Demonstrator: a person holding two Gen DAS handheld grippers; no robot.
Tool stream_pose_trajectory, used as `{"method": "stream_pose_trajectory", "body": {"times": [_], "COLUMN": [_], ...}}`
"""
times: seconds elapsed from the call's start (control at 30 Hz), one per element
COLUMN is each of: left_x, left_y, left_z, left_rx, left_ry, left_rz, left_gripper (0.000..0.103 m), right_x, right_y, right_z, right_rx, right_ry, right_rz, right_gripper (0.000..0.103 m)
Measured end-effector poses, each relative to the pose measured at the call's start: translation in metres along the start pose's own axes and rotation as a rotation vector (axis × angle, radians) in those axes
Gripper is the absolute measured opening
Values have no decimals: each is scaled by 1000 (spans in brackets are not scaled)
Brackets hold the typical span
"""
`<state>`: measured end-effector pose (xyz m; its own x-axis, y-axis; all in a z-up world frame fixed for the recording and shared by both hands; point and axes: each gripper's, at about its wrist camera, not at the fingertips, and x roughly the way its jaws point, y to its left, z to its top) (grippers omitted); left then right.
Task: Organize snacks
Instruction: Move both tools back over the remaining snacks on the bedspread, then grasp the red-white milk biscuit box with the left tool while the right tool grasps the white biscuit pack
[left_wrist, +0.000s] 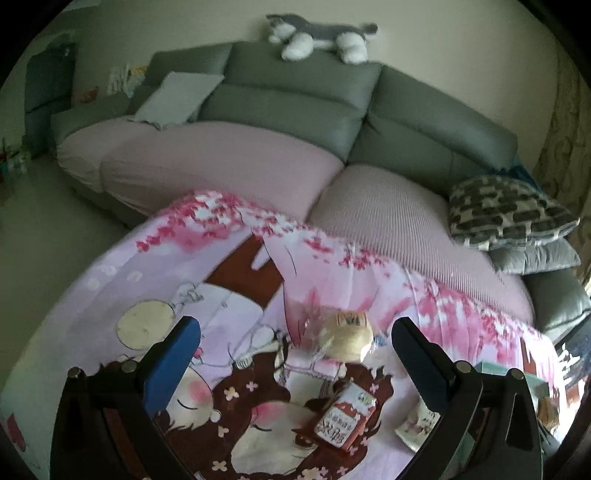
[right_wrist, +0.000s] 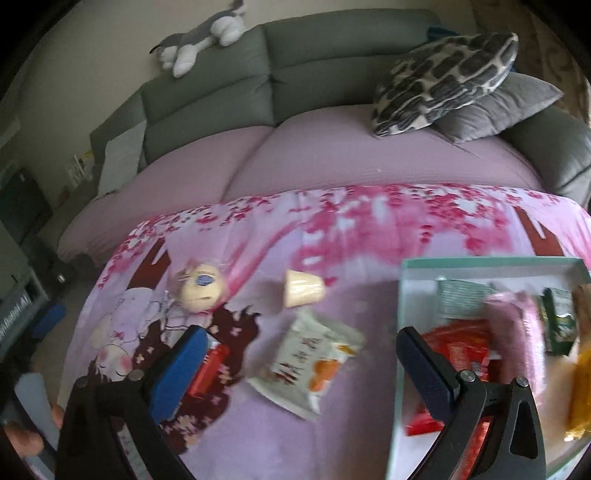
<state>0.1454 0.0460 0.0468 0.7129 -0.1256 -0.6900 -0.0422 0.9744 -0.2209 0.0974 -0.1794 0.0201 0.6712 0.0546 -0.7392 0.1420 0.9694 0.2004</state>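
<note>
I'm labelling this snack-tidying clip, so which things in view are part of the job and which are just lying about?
Part of the job:
- wrapped bun
- red-and-white packet
- white packet
- jelly cup
- teal box already holding snacks
- left gripper and right gripper, both open

Just lying about:
- plush dog
- patterned cushion
- sofa

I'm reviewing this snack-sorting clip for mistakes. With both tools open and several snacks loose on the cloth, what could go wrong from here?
1. The pudding cup lies on its side, so it may roll when nudged.
2. The bun sits in a clear wrapper; the left tool could squash it.
3. The box already looks crowded, so the white packet may not sit flat for the right tool.
</note>
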Motion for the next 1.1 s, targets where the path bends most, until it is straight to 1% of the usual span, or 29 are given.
{"method": "stream_pose_trajectory", "body": {"times": [0.17,0.23,0.3,0.37,0.43,0.5,0.53,0.57,0.63,0.73,0.77,0.8,0.83,0.9,0.97,1.07,1.1], "left_x": [24,39,47,55,59,66,69,72,77,83,84,85,86,87,88,89,88], "left_y": [-21,-29,-34,-38,-41,-44,-46,-47,-50,-53,-54,-53,-53,-53,-53,-53,-53], "left_z": [-13,-22,-27,-33,-36,-41,-43,-46,-50,-55,-56,-56,-57,-59,-60,-60,-60], "left_rx": [94,119,130,133,134,141,145,150,156,158,157,154,149,152,151,150,149], "left_ry": [106,171,215,255,281,313,327,340,367,401,410,418,428,444,446,445,445], "left_rz": [-8,-20,-28,-41,-50,-56,-59,-61,-68,-77,-81,-84,-88,-81,-84,-83,-83], "left_gripper": [103,103,103,103,103,102,99,95,83,77,74,70,68,62,60,58,55], "right_x": [25,34,41,48,55,60,63,66,66,67,67,67,67,66,65,64,64], "right_y": [11,11,10,8,5,3,2,1,2,5,5,5,6,7,6,6,6], "right_z": [-7,-12,-16,-19,-20,-21,-22,-23,-23,-25,-25,-26,-26,-27,-27,-27,-27], "right_rx": [-18,-21,-26,-28,-21,-19,-16,-12,-25,-57,-64,-72,-81,-92,-94,-93,-94], "right_ry": [77,101,119,136,148,160,167,173,175,179,179,179,178,177,175,174,174], "right_rz": [-1,-12,-25,-37,-54,-69,-76,-83,-102,-131,-138,-146,-159,-167,-167,-169,-169], "right_gripper": [103,103,99,93,92,88,84,83,80,71,67,64,60,58,56,55,55]}}
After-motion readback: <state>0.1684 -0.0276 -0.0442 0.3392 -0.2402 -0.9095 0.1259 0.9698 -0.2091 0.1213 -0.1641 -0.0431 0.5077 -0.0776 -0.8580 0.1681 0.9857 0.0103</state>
